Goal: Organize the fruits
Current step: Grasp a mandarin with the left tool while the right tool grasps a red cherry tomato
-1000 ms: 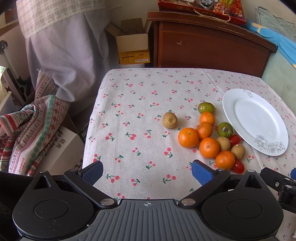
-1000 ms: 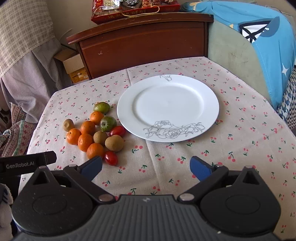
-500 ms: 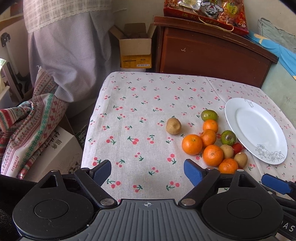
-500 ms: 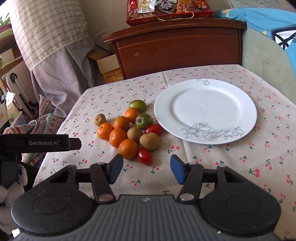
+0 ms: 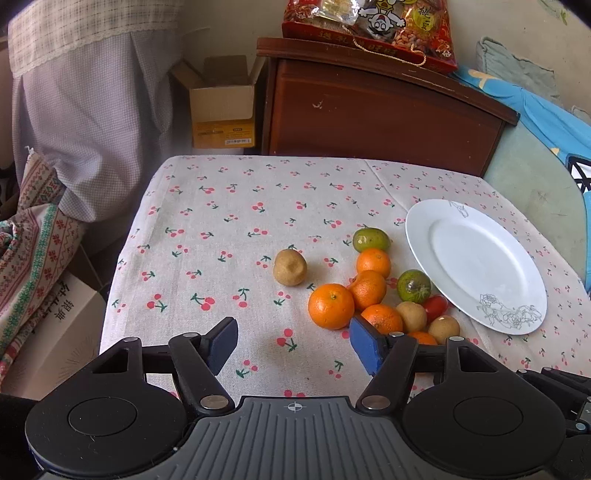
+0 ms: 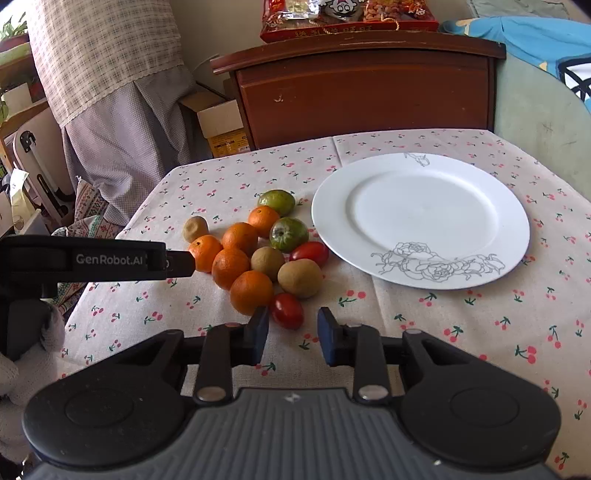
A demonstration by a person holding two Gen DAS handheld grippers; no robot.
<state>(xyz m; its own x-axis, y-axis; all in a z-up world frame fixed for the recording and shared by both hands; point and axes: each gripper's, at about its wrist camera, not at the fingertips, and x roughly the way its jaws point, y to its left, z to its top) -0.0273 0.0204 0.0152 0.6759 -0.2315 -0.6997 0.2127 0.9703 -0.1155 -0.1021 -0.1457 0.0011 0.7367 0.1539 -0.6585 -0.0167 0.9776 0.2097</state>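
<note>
A cluster of fruit lies on the cherry-print tablecloth (image 5: 221, 236): several oranges (image 6: 252, 291), kiwis (image 6: 300, 277), green tomatoes (image 6: 289, 233) and two red cherry tomatoes (image 6: 287, 311). One kiwi (image 5: 290, 267) lies apart on the left. A white plate (image 6: 421, 218) with a flower drawing stands empty to the right of the fruit. My left gripper (image 5: 293, 347) is open and empty, near the front orange (image 5: 331, 306). My right gripper (image 6: 291, 334) is partly closed and empty, just in front of the near cherry tomato.
A dark wooden cabinet (image 6: 365, 88) with a red snack box (image 5: 369, 26) stands behind the table. A cardboard box (image 5: 221, 107), hanging cloth and a patterned blanket (image 5: 29, 236) are at the left. A blue cushion (image 6: 535, 40) is at the right.
Both grippers have moved forward toward the fruit. My right gripper's fingers have narrowed a lot, and the left gripper's fingers have narrowed a little.
</note>
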